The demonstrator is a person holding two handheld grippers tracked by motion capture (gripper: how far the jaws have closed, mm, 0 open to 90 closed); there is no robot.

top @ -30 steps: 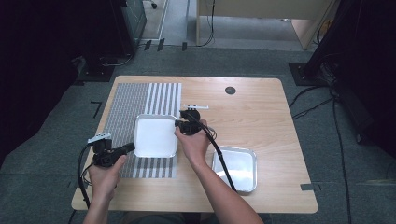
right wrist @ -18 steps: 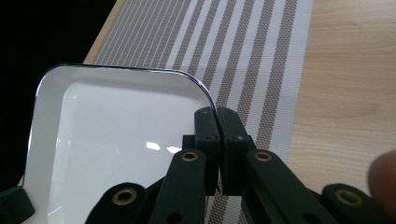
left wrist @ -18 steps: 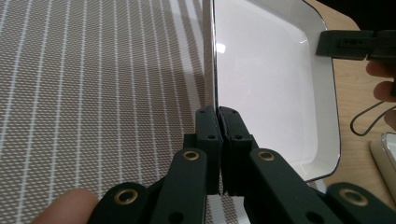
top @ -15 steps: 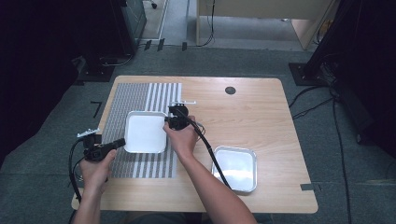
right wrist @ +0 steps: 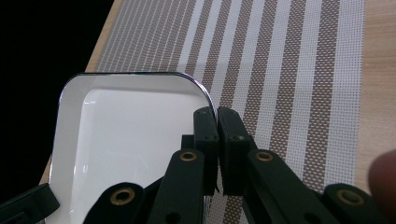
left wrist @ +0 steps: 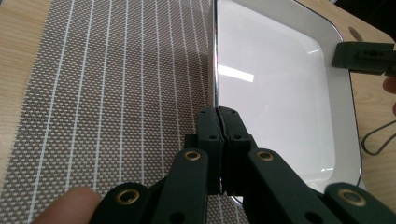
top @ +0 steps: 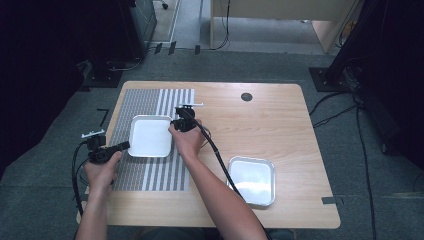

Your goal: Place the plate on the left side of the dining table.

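Carrying: a white tray [top: 150, 135] is pinched by two grippers at opposite edges, over the striped mat [top: 150, 172] on the left part of the table [top: 280, 125].
Left gripper: the left gripper [top: 123, 146] is clamped on the tray's left rim; in the left gripper view its jaws stand closed on the edge [left wrist: 219, 133].
Right gripper: the right gripper [top: 175, 123] is clenched on the tray's right rim near a rounded corner, as the right gripper view [right wrist: 215, 122] shows.
Slip risk: each grip takes only a thin, glossy lip, so I judge the tray could slide out if either hand tilts or pulls away from the other.
Tilt risk: uneven height between the two hands would tip the tray and twist it in the jaws.
Mat risk: a dragged corner could catch the mat and wrinkle it.
Metal tray: a second, shiny tray [top: 252, 180] sits near the front right, well apart.
Cable: the right gripper's cable [top: 216, 152] trails along the forearm towards that metal tray and could snag on it.
Hole: a dark round cap [top: 246, 96] lies far back, out of the way.
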